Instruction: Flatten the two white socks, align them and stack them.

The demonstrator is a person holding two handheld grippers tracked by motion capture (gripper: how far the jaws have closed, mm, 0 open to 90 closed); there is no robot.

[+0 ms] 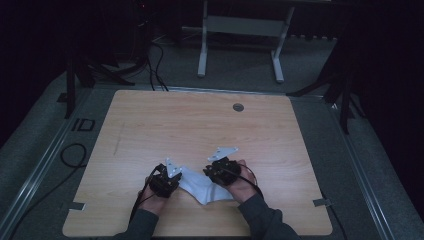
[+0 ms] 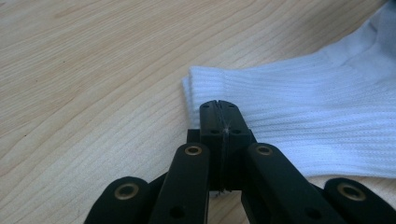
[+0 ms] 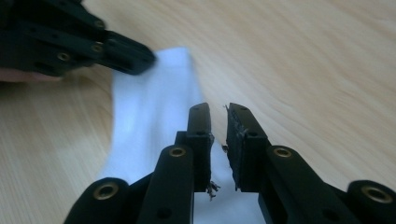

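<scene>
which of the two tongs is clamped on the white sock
The left tongs, closed tight on the white ribbed sock at its cuff edge. The right tongs stand slightly apart above the sock.

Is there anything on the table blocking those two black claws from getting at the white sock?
Nothing visible does. The left gripper is shut at the ribbed cuff of the white sock. The right gripper hangs just over the sock with its jaws slightly parted. The wooden table around them is bare.
</scene>
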